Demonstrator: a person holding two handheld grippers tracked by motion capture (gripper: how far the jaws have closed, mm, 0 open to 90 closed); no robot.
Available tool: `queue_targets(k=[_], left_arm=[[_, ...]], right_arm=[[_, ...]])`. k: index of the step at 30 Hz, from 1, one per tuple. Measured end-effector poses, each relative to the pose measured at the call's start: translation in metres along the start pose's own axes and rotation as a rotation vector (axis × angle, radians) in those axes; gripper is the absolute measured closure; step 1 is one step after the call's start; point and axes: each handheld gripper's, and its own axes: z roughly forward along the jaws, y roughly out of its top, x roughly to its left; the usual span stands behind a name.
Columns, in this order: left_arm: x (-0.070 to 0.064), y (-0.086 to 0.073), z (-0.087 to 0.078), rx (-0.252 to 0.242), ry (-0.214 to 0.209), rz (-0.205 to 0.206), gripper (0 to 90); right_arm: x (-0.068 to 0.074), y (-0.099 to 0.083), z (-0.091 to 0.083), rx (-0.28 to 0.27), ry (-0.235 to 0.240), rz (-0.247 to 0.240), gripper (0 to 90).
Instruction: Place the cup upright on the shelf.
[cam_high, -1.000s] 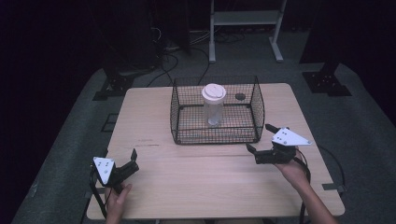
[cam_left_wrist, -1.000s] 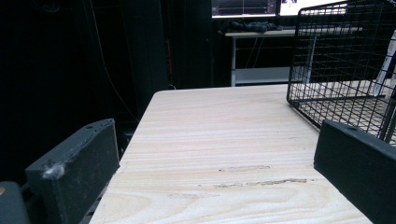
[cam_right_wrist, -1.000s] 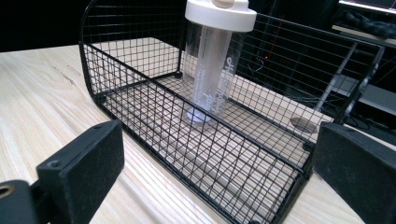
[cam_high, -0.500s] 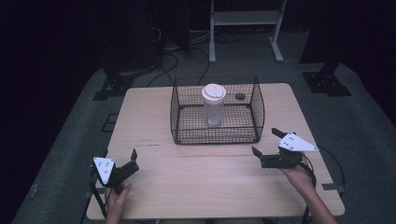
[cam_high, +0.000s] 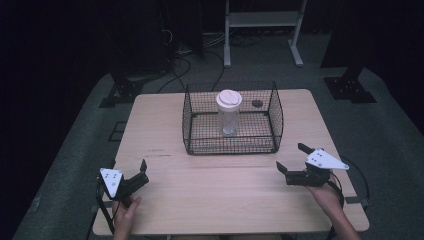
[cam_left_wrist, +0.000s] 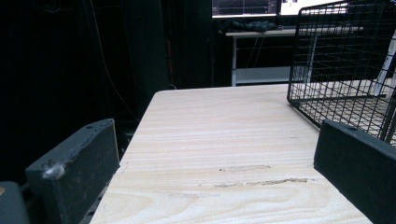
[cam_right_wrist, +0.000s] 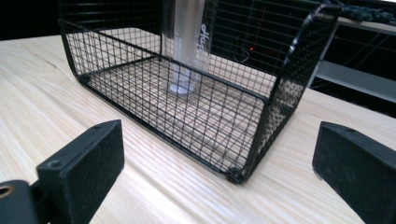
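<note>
A black wire basket (cam_high: 232, 142) stands on the far middle of the wooden table (cam_high: 220, 185). Inside it a clear cup with a white lid (cam_high: 229, 107) stands upright. My left gripper (cam_high: 144, 173) rests near the front left corner, open and empty, pointing toward the basket. My right gripper (cam_high: 290, 157) sits at the front right, also open and empty, a short way from the basket's near right corner. In the right gripper view the basket (cam_right_wrist: 275, 93) and the cup (cam_right_wrist: 187, 42) lie ahead of the wide-apart jaws. The left gripper view has the basket (cam_left_wrist: 345, 56) at its right.
A small dark round object (cam_high: 257, 103) lies on the table just behind the basket. A white metal stand (cam_high: 262, 30) and cables lie on the floor beyond the table. Bare wood stretches between the two grippers.
My right gripper has drawn back from the basket, toward the right and the near edge. The left gripper, basket and cup have stayed put.
</note>
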Motion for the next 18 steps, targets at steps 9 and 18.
queue_targets(k=[9, 18], left_arm=[[0.0, 0.0, 0.0, -0.001, 0.0, 0.0, 0.0], [0.0, 0.0, 0.0, 0.0, -0.001, -0.001, 0.0]], right_arm=[[-0.003, -0.01, -0.008, -0.007, -0.019, 0.026, 1.7], [-0.001, -0.021, -0.013, 0.014, -0.034, 0.026, 1.7]])
